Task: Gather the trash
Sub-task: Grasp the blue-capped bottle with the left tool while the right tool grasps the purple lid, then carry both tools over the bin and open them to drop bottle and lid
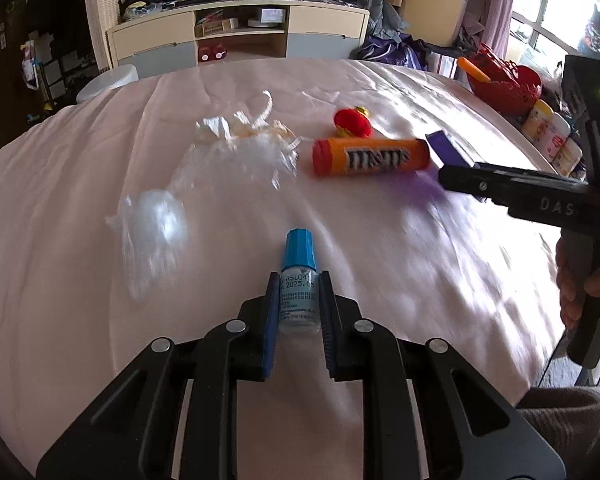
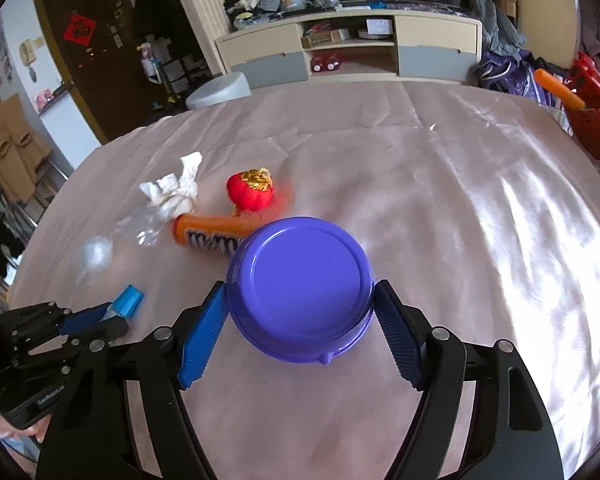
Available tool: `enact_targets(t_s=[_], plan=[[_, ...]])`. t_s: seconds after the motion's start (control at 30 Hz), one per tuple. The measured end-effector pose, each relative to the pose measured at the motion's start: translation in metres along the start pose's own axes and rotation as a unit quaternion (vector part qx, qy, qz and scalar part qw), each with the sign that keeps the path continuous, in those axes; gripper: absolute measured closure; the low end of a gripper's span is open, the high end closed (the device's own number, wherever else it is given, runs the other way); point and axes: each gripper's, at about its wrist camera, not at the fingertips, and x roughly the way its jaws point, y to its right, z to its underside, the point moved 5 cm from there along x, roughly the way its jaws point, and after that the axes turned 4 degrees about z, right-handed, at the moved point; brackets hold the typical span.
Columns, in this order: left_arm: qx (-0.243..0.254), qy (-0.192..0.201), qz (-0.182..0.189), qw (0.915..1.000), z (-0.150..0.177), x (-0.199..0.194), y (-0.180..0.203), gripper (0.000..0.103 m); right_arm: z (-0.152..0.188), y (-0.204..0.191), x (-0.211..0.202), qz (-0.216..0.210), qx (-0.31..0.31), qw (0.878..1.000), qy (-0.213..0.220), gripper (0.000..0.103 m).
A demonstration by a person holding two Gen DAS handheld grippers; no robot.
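Observation:
My left gripper is shut on a small bottle with a blue cap, cap pointing away from me, above the pink tablecloth. In the right wrist view the same bottle shows at the lower left. My right gripper has its blue pads against both sides of a purple bowl, whose base faces the camera. Beyond lie an orange M&M's tube, a red pumpkin-shaped ornament, a crumpled white tissue and clear plastic wrap.
A red basket with an orange handle and several wipe canisters stand at the table's right edge. A white bin sits beyond the far edge, before a low cabinet. A hand grips the right tool.

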Motion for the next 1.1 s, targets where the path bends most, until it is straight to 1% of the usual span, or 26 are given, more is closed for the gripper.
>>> enact_targets(t_s=[0.13, 0.23, 0.33, 0.47, 0.6, 0.8, 0.97, 1.1], plan=[[0.003, 0.000, 0.002, 1.0000, 0.019, -0.012, 0.015, 0.086, 0.015, -0.001, -0.021, -0.010, -0.005, 1.000, 0.004, 0.028], [0.017, 0.005, -0.001, 0.9998, 0.033, -0.024, 0.031, 0.086, 0.031, -0.005, -0.041, -0.017, -0.019, 1.000, 0.008, 0.028], [0.024, 0.009, 0.005, 0.9997, 0.051, -0.039, 0.049, 0.086, 0.049, -0.010, -0.062, -0.016, -0.040, 0.999, 0.016, 0.028], [0.024, 0.020, 0.008, 0.9995, 0.070, -0.058, 0.067, 0.086, 0.078, -0.013, -0.092, -0.011, -0.060, 0.998, 0.029, 0.028], [0.026, 0.030, 0.010, 0.9991, 0.090, -0.078, 0.084, 0.086, 0.110, -0.011, -0.114, -0.015, -0.060, 0.998, 0.031, 0.028], [0.022, 0.030, 0.025, 0.9990, 0.129, -0.093, 0.108, 0.086, 0.152, -0.009, -0.125, -0.015, -0.058, 0.998, 0.024, 0.028], [0.001, 0.009, 0.045, 0.9990, 0.165, -0.084, 0.121, 0.086, 0.190, -0.008, -0.114, -0.023, -0.048, 0.999, 0.000, 0.028], [-0.008, -0.017, 0.050, 0.9985, 0.193, -0.070, 0.129, 0.086, 0.218, -0.009, -0.099, -0.033, -0.035, 0.998, -0.028, 0.028]])
